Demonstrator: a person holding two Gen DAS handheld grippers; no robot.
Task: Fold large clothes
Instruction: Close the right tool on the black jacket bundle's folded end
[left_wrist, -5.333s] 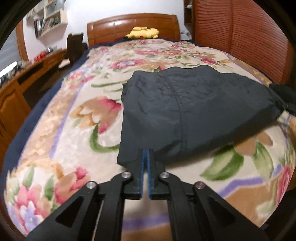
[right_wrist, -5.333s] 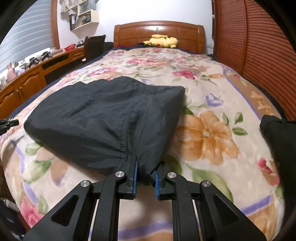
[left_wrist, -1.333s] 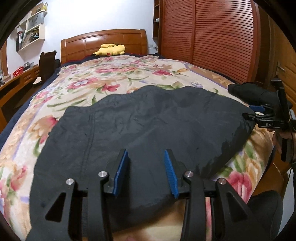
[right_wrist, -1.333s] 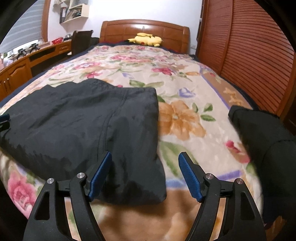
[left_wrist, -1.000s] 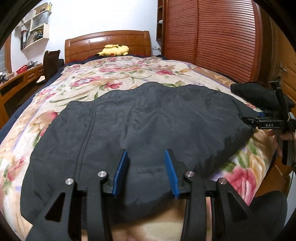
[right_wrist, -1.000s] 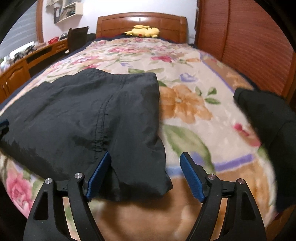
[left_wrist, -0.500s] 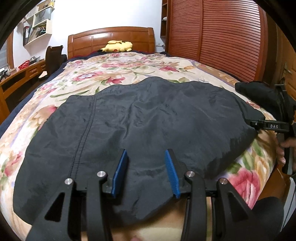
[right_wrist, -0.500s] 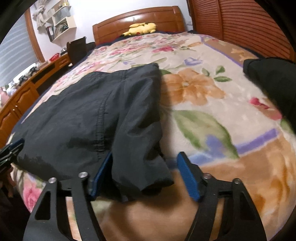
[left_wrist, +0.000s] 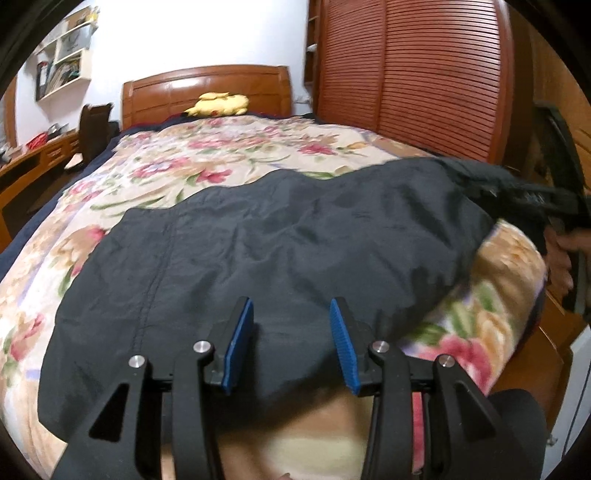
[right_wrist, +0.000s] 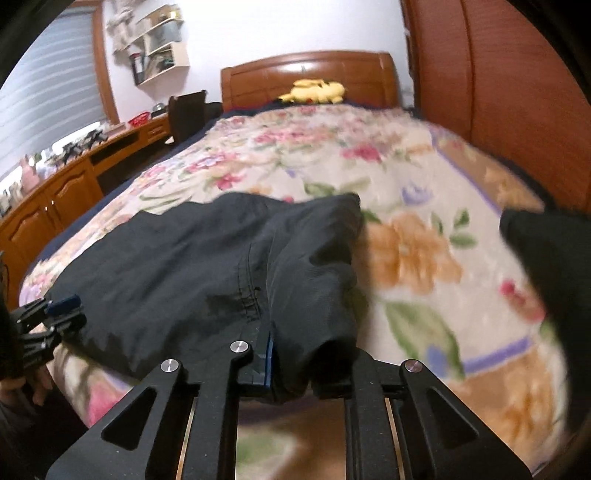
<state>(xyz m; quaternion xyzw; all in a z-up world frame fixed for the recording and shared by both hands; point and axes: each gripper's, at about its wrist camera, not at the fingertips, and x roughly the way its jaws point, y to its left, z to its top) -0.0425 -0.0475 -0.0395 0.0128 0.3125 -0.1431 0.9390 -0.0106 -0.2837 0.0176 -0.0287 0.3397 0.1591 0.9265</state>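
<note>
A: Where does the garment sit from your tools right now?

B: The dark garment (left_wrist: 280, 251) lies spread on the bed (left_wrist: 207, 166), filling the centre and lower half of your left wrist view, its long axis running left to right across the frame. Your left tool (left_wrist: 291, 343) hangs over its near edge at the bottom centre, fingers well apart, with nothing between them.

A: And the right one?

B: Your right tool (right_wrist: 291, 365) at the bottom centre of its view has closed on a bunched corner of the garment; the cloth rises in a ridge from the jaws toward mid-frame. So your right hand is the one already engaged, at the garment's right end.

A: Room to move?

B: Plenty of bare floral cover toward the headboard (left_wrist: 207, 88) in the upper frame. Mind the other dark bundle (right_wrist: 546, 258) at the right edge of the right view, and the bed's near edge under both tools. I'd judge your left tool needs to pinch the near hem before any fold carries across.
</note>
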